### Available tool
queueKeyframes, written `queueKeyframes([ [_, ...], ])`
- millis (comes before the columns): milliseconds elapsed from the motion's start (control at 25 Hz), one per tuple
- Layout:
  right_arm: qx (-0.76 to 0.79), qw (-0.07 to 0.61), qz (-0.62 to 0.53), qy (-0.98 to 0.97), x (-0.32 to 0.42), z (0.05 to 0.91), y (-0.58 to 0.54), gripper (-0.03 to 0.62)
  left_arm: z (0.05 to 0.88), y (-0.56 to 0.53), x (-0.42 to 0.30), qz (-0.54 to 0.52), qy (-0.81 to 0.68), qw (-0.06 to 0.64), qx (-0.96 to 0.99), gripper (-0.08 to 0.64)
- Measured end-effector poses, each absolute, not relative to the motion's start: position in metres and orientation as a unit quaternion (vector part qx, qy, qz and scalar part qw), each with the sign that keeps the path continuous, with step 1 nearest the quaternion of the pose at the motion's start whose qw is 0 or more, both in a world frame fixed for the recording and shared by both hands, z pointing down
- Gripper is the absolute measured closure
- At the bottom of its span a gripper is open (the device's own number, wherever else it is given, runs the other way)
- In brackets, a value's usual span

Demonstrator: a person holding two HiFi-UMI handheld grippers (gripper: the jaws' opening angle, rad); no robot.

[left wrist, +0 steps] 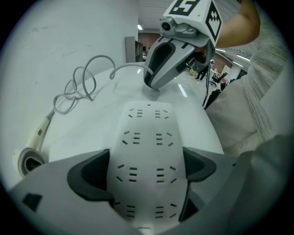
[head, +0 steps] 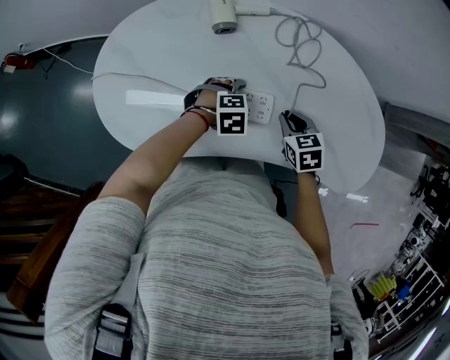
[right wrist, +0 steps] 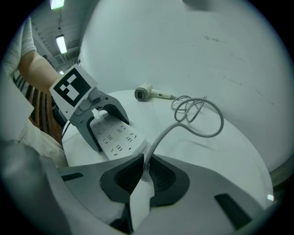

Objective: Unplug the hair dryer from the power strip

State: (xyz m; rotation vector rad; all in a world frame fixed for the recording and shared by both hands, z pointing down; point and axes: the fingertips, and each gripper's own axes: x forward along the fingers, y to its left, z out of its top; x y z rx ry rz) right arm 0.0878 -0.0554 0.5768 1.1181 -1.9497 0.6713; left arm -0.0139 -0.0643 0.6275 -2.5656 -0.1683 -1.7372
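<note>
Round white table (head: 162, 63). Power strip (left wrist: 147, 137) lies flat near the near edge, roughly parallel to it, socket face up.

Left gripper (left wrist: 147, 172): comes down steeply over the strip, one jaw on each long side, dark pads (left wrist: 92, 176) pressed against its flanks. Clamped on the strip and pinning it to the table. Its marker cube sits above the strip in the head view.

Right gripper (right wrist: 144, 172): at the right end of the strip, also angled down. Jaws nearly together, ribbed pads (right wrist: 126, 176) pinching the white plug (right wrist: 138, 199). The plug body fills the gap between them. The tip is just off the strip's right end. Can't tell from any view whether the plug is seated in a socket or clear of it.

Cable (right wrist: 197, 117): grey-white. It leaves the plug at the front of the right jaws, arcs up and away, makes a few loose loops on the far right part of the table, then runs on to the dryer.

Hair dryer (head: 228, 14): white, lying on its side at the far edge of the table with its nozzle end toward the person. It is well apart from both grippers and the strip.
</note>
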Motion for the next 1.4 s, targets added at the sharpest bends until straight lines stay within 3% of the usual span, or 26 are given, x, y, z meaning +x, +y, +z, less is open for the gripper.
queueKeyframes([
  [360,0.435,0.386,0.267,-0.768,0.085,0.58,-0.06,0.541,0.628,-0.064,-0.014,-0.559,-0.055,0.019,-0.827,0.091],
  [400,0.432,0.386,0.271,-0.769,0.084,0.582,-0.059,0.53,0.628,-0.064,-0.014,-0.559,-0.055,0.019,-0.827,0.091],
  [520,0.431,0.384,0.283,-0.766,0.083,0.584,-0.057,0.415,0.628,-0.064,-0.014,-0.56,-0.055,0.019,-0.827,0.091],
  [640,0.436,0.385,0.299,-0.757,0.086,0.586,-0.055,0.381,0.629,-0.065,-0.014,-0.559,-0.054,0.018,-0.827,0.091],
  [840,0.453,0.392,0.316,-0.736,0.097,0.58,-0.05,0.38,0.63,-0.066,-0.014,-0.56,-0.055,0.019,-0.826,0.091],
  [1400,0.506,0.312,0.277,-0.755,0.099,0.521,-0.055,0.38,0.63,-0.067,-0.014,-0.555,-0.052,0.023,-0.83,0.091],
])
